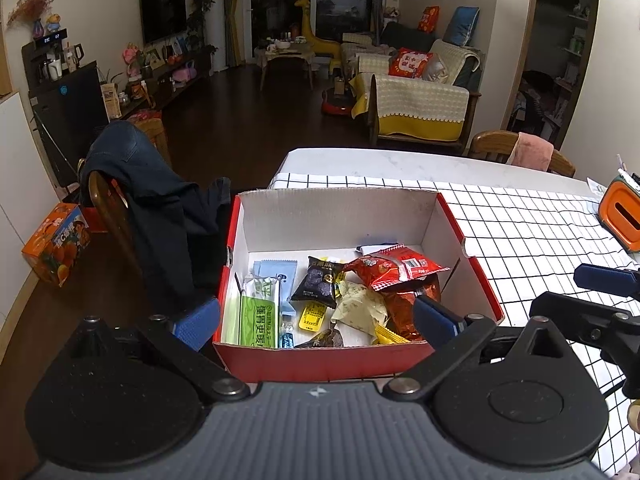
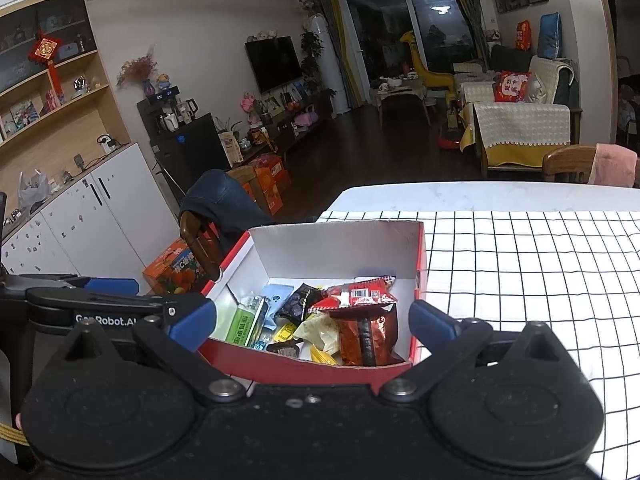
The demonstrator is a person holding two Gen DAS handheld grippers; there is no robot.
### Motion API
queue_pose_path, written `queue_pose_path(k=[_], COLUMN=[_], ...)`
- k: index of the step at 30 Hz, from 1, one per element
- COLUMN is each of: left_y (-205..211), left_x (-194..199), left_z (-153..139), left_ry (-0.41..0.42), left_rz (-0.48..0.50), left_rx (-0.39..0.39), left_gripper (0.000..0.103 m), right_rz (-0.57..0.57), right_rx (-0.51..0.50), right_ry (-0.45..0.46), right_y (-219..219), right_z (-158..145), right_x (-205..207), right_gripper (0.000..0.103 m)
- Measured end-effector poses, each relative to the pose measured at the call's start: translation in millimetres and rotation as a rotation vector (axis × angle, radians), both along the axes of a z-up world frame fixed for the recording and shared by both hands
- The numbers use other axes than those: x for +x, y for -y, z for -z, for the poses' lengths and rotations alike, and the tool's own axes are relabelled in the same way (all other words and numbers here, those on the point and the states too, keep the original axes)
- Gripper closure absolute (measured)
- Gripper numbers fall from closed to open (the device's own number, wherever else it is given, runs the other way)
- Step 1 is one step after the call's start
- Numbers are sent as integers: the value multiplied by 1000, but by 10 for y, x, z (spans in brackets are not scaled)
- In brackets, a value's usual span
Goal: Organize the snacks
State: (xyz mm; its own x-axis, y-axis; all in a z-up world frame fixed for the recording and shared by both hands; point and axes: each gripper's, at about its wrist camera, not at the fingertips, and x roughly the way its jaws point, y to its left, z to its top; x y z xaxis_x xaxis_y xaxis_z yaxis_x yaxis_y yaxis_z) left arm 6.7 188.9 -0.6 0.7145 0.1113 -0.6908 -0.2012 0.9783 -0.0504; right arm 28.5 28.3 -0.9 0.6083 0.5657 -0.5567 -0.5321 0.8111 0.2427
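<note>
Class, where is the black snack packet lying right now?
In both wrist views the black snack packet lies inside the red box, mid-floor, between the pale blue packet and the red packets.

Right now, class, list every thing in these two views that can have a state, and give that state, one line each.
red box: open, no lid, upright on the table.
snack packets: lying loose inside the box.
red packet: sealed, resting on top of other packets.
left gripper: open, empty, its fingers either side of the box.
right gripper: open, empty.
television: off.
</note>
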Motion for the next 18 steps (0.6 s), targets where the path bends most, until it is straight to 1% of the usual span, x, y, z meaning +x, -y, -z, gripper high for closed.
queue_pose_path(k=[12,18], left_y=[45,80], left_x=[-8,-7], left_z=[41,34], left_ry=[-16,-10], left_rz=[10,22], left_rx=[-2,-2], left_gripper=[0,0], right_rz=[17,31], right_rx=[5,7], right_ry=[-15,-17], right_y=[16,30], right_z=[19,17], right_x=[2,-20], right_gripper=[0,0])
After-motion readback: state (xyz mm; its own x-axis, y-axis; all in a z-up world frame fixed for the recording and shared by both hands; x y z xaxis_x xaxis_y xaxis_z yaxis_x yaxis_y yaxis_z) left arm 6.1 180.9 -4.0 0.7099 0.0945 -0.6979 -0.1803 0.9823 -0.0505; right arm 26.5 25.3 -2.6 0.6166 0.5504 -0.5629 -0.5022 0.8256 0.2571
